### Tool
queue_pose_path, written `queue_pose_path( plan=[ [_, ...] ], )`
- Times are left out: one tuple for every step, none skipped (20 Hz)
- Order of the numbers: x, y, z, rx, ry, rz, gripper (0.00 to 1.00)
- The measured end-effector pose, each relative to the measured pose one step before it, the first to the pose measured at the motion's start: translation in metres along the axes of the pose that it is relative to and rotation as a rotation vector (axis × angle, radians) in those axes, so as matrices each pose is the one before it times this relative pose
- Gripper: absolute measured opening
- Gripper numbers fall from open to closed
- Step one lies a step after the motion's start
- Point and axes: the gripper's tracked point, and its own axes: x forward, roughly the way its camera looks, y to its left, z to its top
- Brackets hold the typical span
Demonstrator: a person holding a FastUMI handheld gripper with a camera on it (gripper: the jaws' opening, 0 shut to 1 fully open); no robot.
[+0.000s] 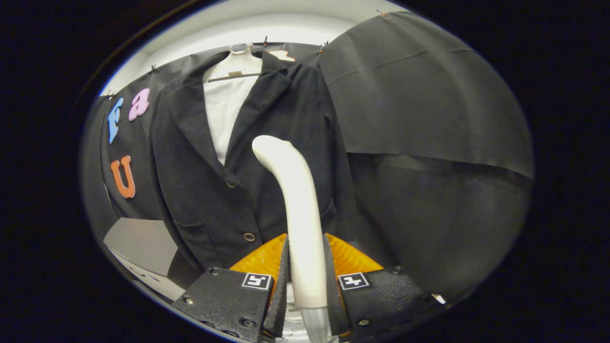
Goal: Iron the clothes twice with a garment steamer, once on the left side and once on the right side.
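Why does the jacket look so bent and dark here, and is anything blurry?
Gripper view: the fisheye lens bows the jacket and cloth wall outward; bright light sits above the hanger, so the dark fabric loses detail; the steamer, clamped between the fingers, is sharp, slightly glaring at its top.

Dark jacket (248,157) w/ white shirt (224,114) hangs on hanger (238,71) against booth wall.
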Motion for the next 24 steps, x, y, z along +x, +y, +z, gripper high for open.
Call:
queue_pose_path(
  plan=[
    [0.002, 0.00037, -0.00494, -0.00065, 0.0083, -0.00229, 0.38],
    [0.00148, 0.00014, -0.00471, -0.00275, 0.00765, -0.00301, 0.38],
    [-0.00021, -0.00056, -0.00613, -0.00456, 0.00741, -0.00394, 0.38],
    [0.00067, -0.00063, -0.0051, -0.00647, 0.00653, -0.00394, 0.38],
    [-0.00001, -0.00164, -0.0069, -0.00537, 0.00601, -0.00434, 0.38],
    [0.00052, -0.00107, -0.0063, -0.00596, 0.0069, -0.00396, 0.38],
    [0.00067, -0.00043, -0.00582, -0.00539, 0.01011, -0.00356, 0.38],
    [0.00088, -0.00002, -0.00761, -0.0047, 0.0106, -0.00161, 0.38],
    [0.00106, -0.00001, -0.00665, -0.00386, 0.01054, -0.00071, 0.38],
    [0.00208, -0.00043, -0.0067, -0.00263, 0.01161, -0.00109, 0.38],
    [0.00105, -0.00143, -0.00668, -0.00094, 0.01021, -0.00093, 0.38],
    [0.00094, -0.00053, -0.00513, 0.00028, 0.00797, -0.00071, 0.38],
    [0.00045, -0.00115, -0.00457, -0.00063, 0.00736, -0.00078, 0.38],
    [0.0012, -0.00045, -0.00489, -0.0017, 0.00744, -0.00012, 0.38],
    [0.00246, -0.00019, -0.00439, -0.00456, 0.00478, -0.00002, 0.38],
    [0.00145, 0.00006, -0.00423, -0.00692, 0.00607, -0.00208, 0.38],
    [0.00184, -0.00033, -0.00544, -0.00702, 0.00481, -0.0008, 0.38],
    [0.00058, -0.0001, -0.00501, -0.0059, 0.00701, -0.00074, 0.38],
    [0.00118, -0.00066, -0.00653, -0.00492, 0.00935, -0.0009, 0.38],
    [0.00114, -0.00107, -0.00651, -0.00179, 0.01164, 0.00054, 0.38],
    [0.00156, 0.00046, -0.00584, 0.00274, 0.01395, 0.00179, 0.38],
    [0.00218, 0.00091, -0.00637, 0.0045, 0.01137, 0.00189, 0.38],
    [0.00263, -0.00205, -0.00434, -0.00087, 0.01334, 0.00012, 0.38],
    [0.003, -0.00134, -0.00555, -0.00155, 0.00897, -0.00097, 0.38]
  ],
)
